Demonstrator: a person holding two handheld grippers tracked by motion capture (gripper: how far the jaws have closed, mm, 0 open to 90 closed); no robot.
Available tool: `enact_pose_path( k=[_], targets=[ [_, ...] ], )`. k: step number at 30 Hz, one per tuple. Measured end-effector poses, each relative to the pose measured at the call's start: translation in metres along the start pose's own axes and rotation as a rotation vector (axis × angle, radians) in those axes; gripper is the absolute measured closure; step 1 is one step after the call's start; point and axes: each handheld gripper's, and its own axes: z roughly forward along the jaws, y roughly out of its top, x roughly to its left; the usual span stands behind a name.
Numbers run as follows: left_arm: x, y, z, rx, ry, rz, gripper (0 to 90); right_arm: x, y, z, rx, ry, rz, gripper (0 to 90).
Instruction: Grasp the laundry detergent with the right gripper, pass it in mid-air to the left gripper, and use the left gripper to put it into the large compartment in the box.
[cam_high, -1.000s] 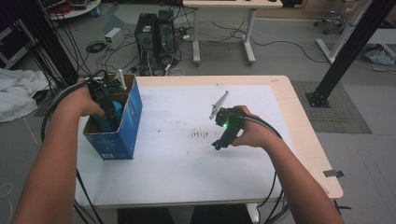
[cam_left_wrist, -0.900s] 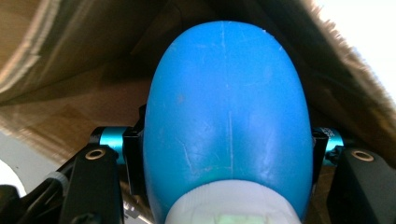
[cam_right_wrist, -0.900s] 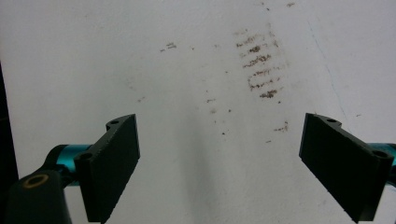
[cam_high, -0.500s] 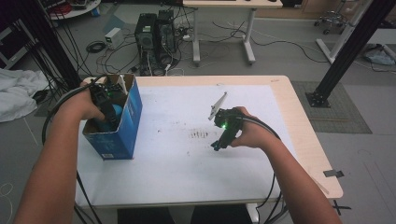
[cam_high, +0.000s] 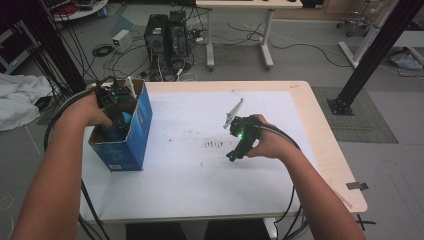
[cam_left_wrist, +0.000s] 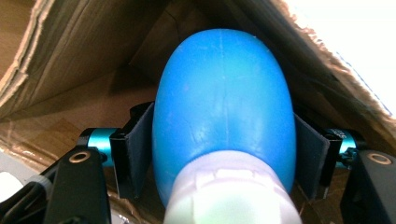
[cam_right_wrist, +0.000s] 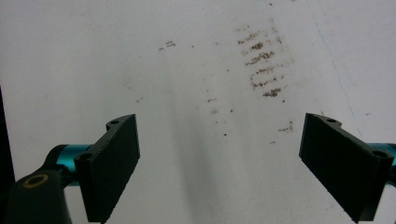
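High view: left tongs (cam_high: 116, 119) down inside blue box (cam_high: 142, 122) at left edge of white surface (cam_high: 200, 185); jaws have just been opening, likely letting go.

Left gripper view: blue bottle (cam_left_wrist: 224, 116) between pads, box walls around it; pads beside bottle, whether pressing, cannot tell.

Right gripper view: right tongs (cam_right_wrist: 233, 161) wide open, nothing between, above stained surface.

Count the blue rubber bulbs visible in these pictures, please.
1. The blue bulb lies inside the blue-sided cardboard box at the left edge of the table. Others may be hidden deeper in the box.
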Motion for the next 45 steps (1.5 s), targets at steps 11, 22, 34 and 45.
enact_pose_path(
  k=[11,22,34,45],
  targets=[
    [-0.004,-0.004,-0.022,-0.032,0.02,-0.018,27.1,0.001,-0.001,-0.004,-0.016,-0.004,-0.005,11.5],
    [-0.007,-0.015,-0.051,-0.075,0.021,-0.018,24.9,0.001,-0.004,-0.009,-0.025,-0.005,0.003,11.4],
    [-0.022,-0.014,-0.093,-0.114,0.068,0.033,22.6,0.004,-0.004,-0.013,-0.029,-0.012,0.0,11.4],
    [-0.056,0.009,-0.108,-0.14,0.057,0.206,18.9,0.004,0.0,-0.023,-0.02,-0.027,-0.004,11.5]
  ],
)
